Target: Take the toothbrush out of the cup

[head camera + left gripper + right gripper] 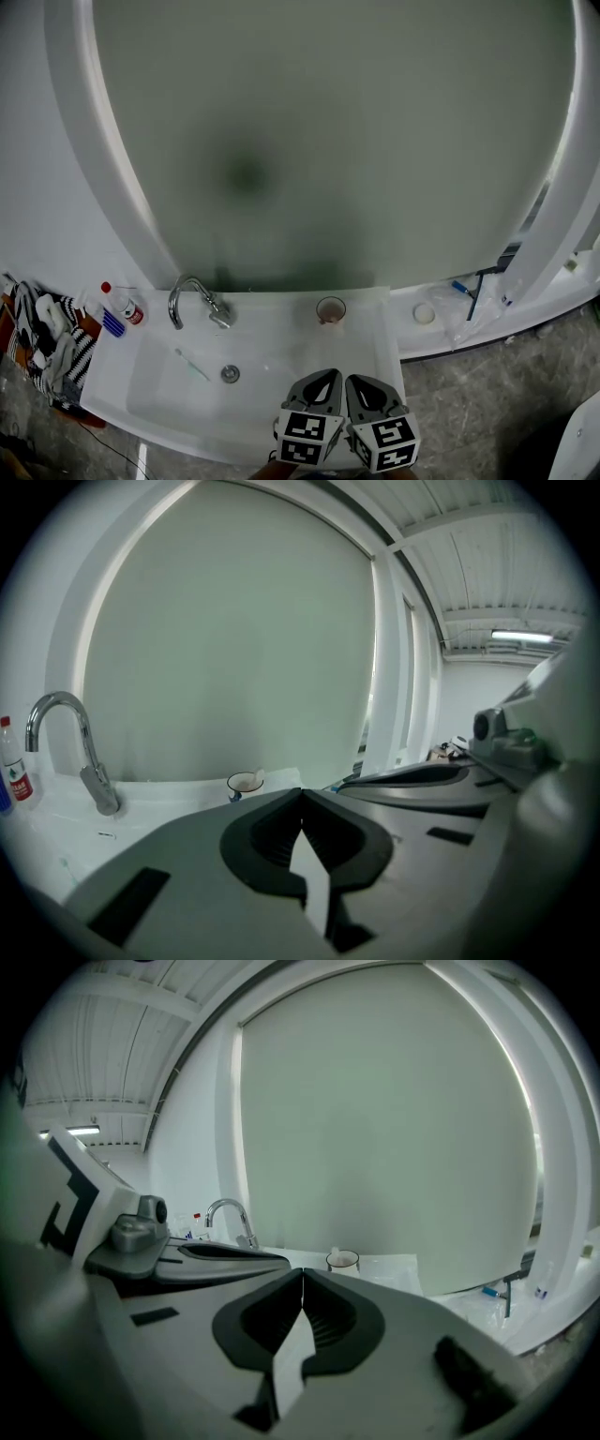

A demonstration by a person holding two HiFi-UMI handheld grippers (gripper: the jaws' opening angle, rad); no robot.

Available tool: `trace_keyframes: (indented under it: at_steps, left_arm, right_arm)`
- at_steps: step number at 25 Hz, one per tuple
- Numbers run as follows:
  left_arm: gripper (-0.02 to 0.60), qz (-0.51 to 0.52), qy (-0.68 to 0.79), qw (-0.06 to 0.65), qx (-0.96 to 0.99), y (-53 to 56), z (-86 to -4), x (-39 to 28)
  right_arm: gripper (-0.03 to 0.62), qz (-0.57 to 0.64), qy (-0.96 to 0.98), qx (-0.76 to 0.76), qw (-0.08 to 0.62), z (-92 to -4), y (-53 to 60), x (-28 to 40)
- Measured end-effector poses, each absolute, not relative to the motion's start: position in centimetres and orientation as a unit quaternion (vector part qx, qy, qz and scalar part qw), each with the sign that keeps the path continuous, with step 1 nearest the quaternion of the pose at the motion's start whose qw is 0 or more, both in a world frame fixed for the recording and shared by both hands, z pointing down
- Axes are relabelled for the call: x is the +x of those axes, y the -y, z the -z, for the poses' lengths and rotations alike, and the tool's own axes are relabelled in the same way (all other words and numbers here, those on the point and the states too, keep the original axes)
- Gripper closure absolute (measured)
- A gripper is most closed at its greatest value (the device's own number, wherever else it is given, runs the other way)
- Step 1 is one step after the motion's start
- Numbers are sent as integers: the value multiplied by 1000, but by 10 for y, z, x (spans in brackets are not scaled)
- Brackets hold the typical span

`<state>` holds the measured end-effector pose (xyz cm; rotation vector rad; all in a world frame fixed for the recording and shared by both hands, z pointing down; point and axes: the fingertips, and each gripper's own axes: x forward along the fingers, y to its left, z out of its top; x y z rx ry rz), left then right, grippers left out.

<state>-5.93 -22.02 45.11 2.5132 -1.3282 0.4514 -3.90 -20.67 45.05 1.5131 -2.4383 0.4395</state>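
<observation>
Head view first: both tongs sit low at the near edge of the white sink (pixel 389 323), side by side and almost touching. The left gripper (pixel 323 380) and right gripper (pixel 361 382) both point toward the far wall.

Only this view looks down into the basin. A slim pale toothbrush (pixel 191 364) lies flat on the bottom, left of the drain (pixel 230 373) and well apart from the cup (pixel 330 309). The cup stands upright on the far rim, right of the faucet (pixel 192 300). A red-capped bottle (pixel 122 305) stands at the far left corner.

Left gripper view: the jaws are pressed together at the tips (pixel 301 791) with nothing between them. The cup (pixel 246 782) shows just beyond.

Right gripper view: same story, with jaws closed tip to tip (pixel 303 1272) and empty. The cup (pixel 342 1260) is ahead. A small white bit shows at the cup's rim in both gripper views; I cannot tell what it is.
</observation>
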Motion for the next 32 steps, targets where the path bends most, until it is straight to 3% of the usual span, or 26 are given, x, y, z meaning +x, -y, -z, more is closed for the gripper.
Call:
trace_keyframes:
  at_steps: [32]
  left_arm:
    - [552, -158, 553, 123, 809, 309, -472, -50]
  right_arm:
    - [582, -161, 861, 465, 129, -469, 278, -12]
